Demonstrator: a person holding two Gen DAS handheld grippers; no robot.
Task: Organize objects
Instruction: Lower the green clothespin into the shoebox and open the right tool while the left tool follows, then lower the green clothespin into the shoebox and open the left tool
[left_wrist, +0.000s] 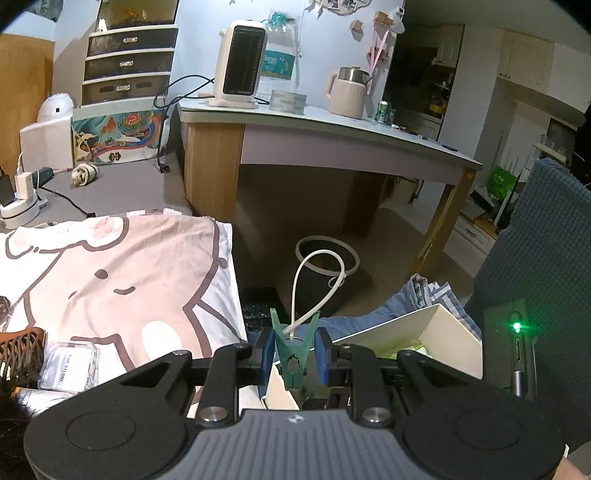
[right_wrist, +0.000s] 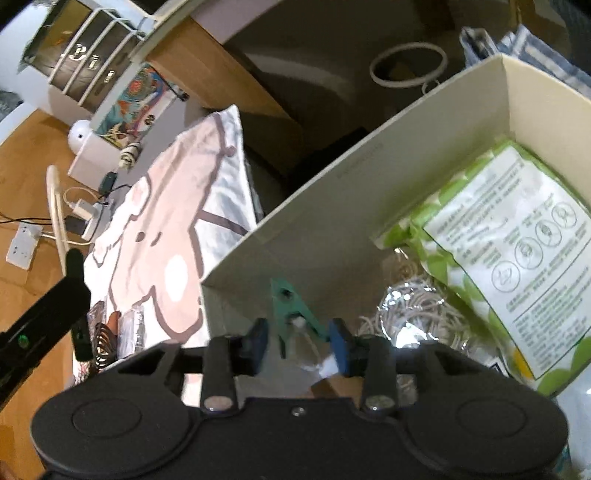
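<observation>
Fingers (left_wrist: 269, 350) of your left gripper (left_wrist: 294, 356) clamp a green clothes peg (left_wrist: 293, 345); right gripper (right_wrist: 299, 341) stands apart.
Lower the peg inside the white box (right_wrist: 332, 184) before you release.

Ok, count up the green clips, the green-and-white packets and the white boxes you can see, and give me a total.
green clip: 2, one in each wrist view, the other here
green-and-white packet: 1
white box: 1
Total: 4
</observation>
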